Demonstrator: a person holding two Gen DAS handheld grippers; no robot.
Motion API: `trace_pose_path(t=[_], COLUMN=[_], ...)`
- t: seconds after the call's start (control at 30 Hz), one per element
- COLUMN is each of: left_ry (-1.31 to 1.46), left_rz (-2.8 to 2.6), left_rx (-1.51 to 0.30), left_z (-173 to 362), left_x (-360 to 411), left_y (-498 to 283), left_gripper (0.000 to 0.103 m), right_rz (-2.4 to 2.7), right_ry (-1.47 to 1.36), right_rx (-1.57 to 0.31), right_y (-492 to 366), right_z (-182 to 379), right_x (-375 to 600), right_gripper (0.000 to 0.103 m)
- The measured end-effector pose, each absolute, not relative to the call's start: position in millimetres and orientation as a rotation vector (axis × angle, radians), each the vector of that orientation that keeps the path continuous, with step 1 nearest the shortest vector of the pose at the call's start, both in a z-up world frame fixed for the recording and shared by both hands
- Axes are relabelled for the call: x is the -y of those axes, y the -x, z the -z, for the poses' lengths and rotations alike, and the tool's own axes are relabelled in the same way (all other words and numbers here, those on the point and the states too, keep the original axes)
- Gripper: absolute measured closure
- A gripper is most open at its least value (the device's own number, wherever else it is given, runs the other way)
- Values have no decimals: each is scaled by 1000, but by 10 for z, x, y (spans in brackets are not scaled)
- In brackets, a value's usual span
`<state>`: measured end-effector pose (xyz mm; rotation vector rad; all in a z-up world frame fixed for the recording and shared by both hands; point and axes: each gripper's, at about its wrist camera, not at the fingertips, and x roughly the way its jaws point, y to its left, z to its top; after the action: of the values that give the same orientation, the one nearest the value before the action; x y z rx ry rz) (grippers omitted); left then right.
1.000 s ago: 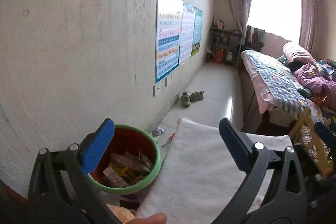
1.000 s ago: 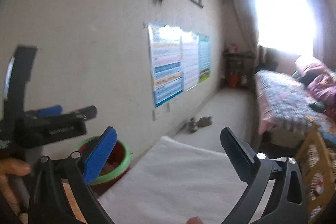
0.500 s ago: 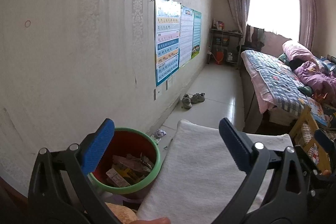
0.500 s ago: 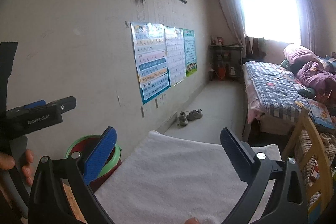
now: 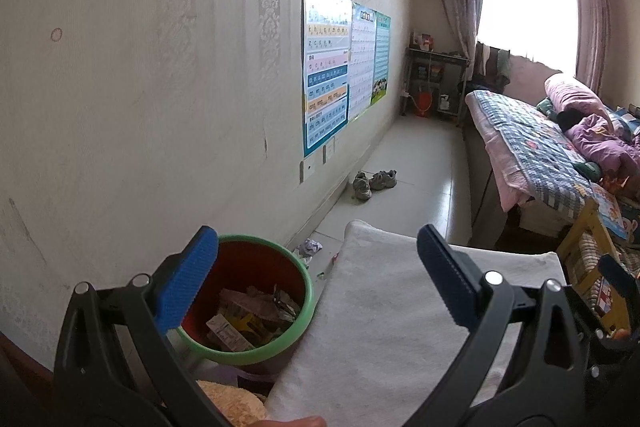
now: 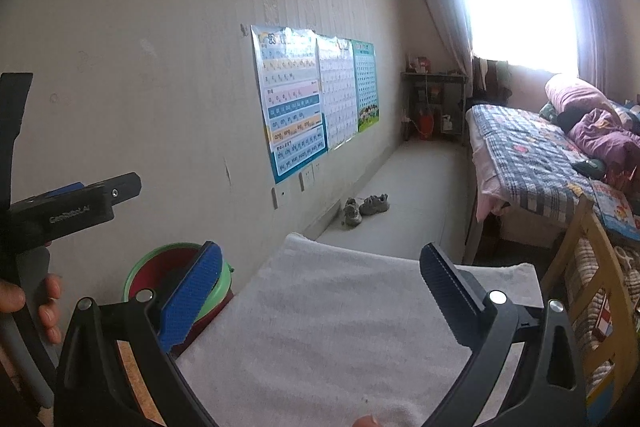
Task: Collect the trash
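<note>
A red bin with a green rim [image 5: 256, 291] stands at the wall, left of a white towel-covered table [image 5: 384, 315]. It holds several wrappers and cartons [image 5: 248, 315]. It also shows in the right wrist view [image 6: 160, 271]. My left gripper [image 5: 316, 283] is open and empty, held above the bin's right edge and the towel [image 6: 340, 327]. My right gripper [image 6: 320, 291] is open and empty above the towel. The left gripper's body [image 6: 68, 211] shows at the left of the right wrist view. A crumpled bit of paper [image 5: 310, 247] lies on the floor past the bin.
The wall with posters [image 5: 340, 67] runs along the left. A pair of shoes [image 5: 372, 183] lies on the floor by the wall. A bed with a quilt [image 5: 536, 147] is at the right. A wooden chair [image 6: 592, 275] stands beside the table's right edge.
Both grippers have stayed open and empty. The left view has shifted slightly. The right view has tilted down and steadied, showing more of the towel and the bin.
</note>
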<state>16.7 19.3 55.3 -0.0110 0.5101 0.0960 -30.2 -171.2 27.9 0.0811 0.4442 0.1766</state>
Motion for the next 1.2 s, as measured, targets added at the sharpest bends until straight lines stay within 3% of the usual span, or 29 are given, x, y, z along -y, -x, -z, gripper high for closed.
trace_pose_path(t=[1.2], left_ry=[-2], left_rz=[-95], left_rx=[-547], left_z=[-477], left_x=[-199], left_y=[-211], left_gripper=[6], right_rz=[-163], right_ry=[-81], right_rx=[-511], right_y=[231], right_z=[-122], right_x=[1785], right_gripper=[7])
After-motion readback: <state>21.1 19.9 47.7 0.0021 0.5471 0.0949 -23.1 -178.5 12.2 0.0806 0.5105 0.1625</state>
